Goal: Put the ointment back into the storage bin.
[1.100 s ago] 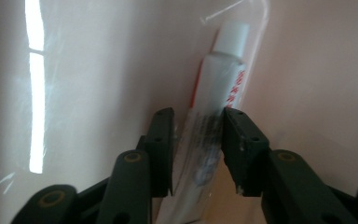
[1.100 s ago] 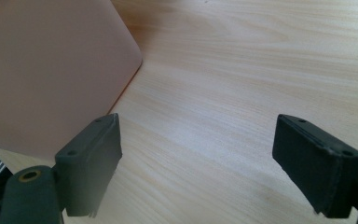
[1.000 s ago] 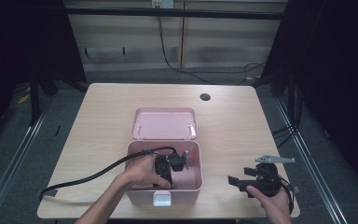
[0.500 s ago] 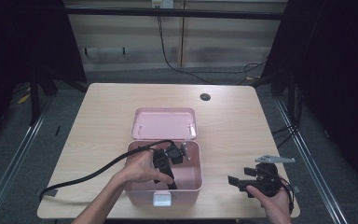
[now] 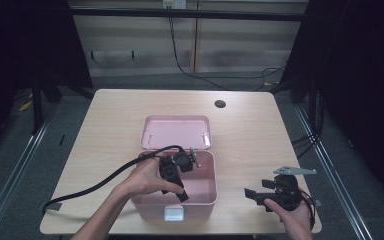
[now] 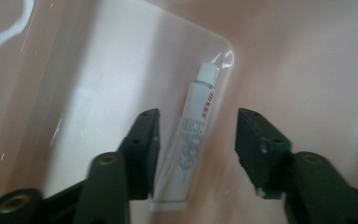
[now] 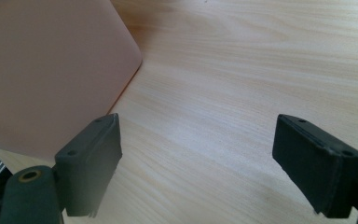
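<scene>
Left gripper (image 6: 193,140) dipped deeper into pink box (image 5: 207,197), fingers open astride tube (image 6: 191,140)

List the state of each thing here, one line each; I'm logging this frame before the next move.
Pink box: open, lid flipped back flat on the table.
Tube: capped, lying on the box floor.
Left gripper: open, inside the box, jaws either side of the tube.
Right gripper: open, beside the box.
</scene>
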Demonstrator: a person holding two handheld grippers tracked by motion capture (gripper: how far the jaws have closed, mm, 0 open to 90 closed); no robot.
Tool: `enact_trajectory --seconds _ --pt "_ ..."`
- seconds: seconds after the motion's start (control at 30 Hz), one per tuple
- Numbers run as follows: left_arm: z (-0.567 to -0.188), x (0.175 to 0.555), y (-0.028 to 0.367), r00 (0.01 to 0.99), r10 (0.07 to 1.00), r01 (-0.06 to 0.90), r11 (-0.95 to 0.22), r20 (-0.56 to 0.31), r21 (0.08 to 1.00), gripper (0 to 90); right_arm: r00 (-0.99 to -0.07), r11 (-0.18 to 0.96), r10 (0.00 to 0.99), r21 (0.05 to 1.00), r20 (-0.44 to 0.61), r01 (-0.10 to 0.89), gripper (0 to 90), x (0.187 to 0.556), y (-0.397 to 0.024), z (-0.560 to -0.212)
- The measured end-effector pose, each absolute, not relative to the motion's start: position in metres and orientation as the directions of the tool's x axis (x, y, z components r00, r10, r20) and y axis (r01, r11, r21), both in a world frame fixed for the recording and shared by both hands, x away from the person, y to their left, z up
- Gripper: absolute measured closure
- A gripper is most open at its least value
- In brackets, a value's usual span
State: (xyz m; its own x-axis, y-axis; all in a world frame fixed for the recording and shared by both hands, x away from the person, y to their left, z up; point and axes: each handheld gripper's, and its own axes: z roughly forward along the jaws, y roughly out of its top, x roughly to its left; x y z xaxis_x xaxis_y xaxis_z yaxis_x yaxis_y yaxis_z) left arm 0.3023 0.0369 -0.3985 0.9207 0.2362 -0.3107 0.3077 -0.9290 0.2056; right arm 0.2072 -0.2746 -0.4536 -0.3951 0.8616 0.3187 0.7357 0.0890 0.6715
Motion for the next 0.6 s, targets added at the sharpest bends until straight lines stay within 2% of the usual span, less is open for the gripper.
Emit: enact_trajectory --seconds 0.33,0.6 --pt "-0.380 0.295 0.048 0.939 0.196 0.264 -0.937 -0.281 0.229 55.6 -0.395 0.089 0.862 0.671 0.319 0.736 15.7 0.207 -0.274 -0.454" --pt "-0.364 0.293 0.059 0.947 0.200 0.263 -0.932 -0.252 0.249 54.2 -0.393 0.088 0.862 0.670 0.320 0.738 15.6 0.207 -0.274 -0.454"
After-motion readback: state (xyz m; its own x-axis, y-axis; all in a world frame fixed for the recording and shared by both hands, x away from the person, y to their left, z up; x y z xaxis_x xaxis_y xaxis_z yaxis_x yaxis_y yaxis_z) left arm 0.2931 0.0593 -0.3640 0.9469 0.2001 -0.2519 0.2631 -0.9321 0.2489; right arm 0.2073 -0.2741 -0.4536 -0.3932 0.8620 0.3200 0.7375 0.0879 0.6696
